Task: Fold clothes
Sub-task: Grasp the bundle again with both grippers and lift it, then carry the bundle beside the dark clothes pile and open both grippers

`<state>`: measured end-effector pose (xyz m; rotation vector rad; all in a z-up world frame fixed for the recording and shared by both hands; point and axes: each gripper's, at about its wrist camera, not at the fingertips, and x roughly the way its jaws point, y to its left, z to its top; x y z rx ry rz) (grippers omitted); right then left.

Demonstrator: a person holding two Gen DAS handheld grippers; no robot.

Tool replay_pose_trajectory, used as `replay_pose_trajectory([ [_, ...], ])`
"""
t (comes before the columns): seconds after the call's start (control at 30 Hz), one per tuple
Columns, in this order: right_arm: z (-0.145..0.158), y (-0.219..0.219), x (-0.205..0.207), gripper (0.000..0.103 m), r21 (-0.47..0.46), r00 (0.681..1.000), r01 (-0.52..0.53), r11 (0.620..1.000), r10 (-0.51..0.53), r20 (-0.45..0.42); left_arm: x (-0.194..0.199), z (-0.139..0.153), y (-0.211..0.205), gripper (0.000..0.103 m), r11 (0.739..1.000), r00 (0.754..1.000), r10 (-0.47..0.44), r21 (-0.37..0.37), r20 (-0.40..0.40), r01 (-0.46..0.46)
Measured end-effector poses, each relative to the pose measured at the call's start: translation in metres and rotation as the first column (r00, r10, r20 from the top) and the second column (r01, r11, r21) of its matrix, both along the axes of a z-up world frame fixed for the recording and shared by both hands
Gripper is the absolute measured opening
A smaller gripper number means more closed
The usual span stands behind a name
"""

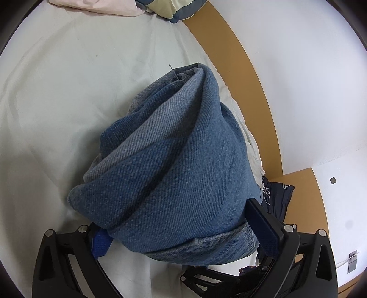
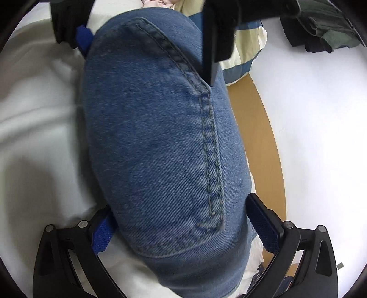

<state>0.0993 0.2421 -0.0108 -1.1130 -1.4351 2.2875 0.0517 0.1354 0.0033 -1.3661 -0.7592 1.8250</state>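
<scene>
A folded bundle of blue jeans lies on the white bed sheet near the bed's right edge. My left gripper is shut on one end of the bundle, a blue pad on each side of it. My right gripper is shut on the other end of the jeans, where a back pocket seam shows. The left gripper also shows at the top of the right wrist view, clamping the far end.
A wooden bed frame runs along the right side, with white floor beyond. A pink cloth and a checked pillow lie at the bed's far end. A dark garment hangs off the frame. Dark clothes lie on the floor.
</scene>
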Motion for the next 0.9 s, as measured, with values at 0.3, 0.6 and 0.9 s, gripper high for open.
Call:
replay_pose_trajectory([
  [0.3,0.014,0.022,-0.015,0.079,-0.07,0.991,0.09,0.993,-0.096,-0.088,0.01,-0.004,0.033,0.083,0.998,0.992,-0.045,0.047,-0.116,0.05],
  [0.6,0.04,0.044,0.016,0.069,-0.086,0.954,0.11,0.99,-0.13,-0.27,0.064,0.041,0.086,0.082,0.965,0.927,-0.2,0.099,-0.318,0.242],
  [0.9,0.081,0.108,0.091,0.069,-0.052,0.882,0.228,0.972,-0.229,-0.413,0.155,0.102,0.225,0.082,0.886,0.805,-0.368,0.087,-0.465,0.455],
])
